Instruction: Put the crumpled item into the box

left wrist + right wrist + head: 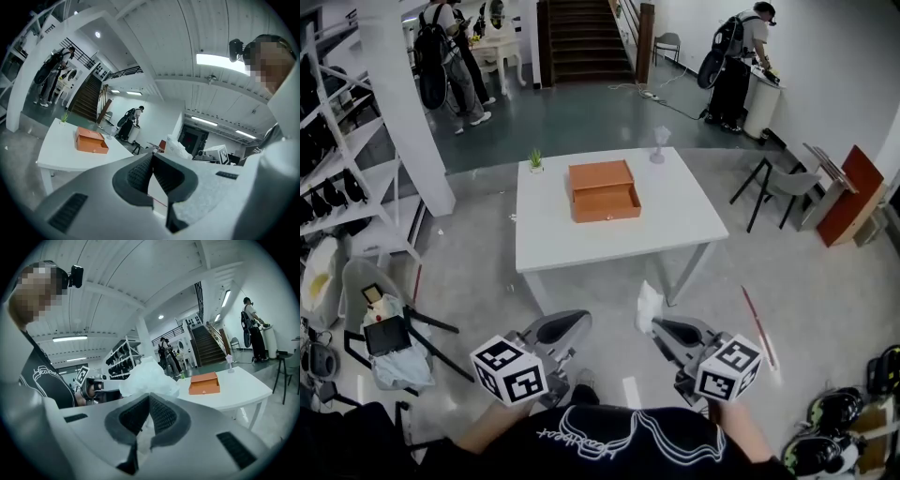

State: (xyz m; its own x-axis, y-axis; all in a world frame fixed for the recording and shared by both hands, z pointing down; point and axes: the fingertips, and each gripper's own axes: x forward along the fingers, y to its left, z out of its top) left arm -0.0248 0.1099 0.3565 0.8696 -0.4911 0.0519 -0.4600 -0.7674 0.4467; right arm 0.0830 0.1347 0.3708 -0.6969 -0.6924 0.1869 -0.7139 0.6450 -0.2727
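An orange box (605, 190) with its drawer pulled open stands in the middle of a white table (675, 225); the gripper views show the same box (91, 140) (204, 383). My right gripper (658, 327) is shut on a white crumpled item (649, 305) and hangs over the floor short of the table's near edge. In the right gripper view the crumpled item (147, 376) bulges above the closed jaws of the gripper (149, 398). My left gripper (577, 323) is beside it, shut with nothing in it (152, 156). It is also off the table.
A small potted plant (535, 161) and a clear glass (657, 148) stand at the table's far edge. A dark chair (766, 184) and a red board (851, 194) are at the right. Another chair (386, 330) and shelving (333, 159) are at the left. People (450, 56) stand near the stairs.
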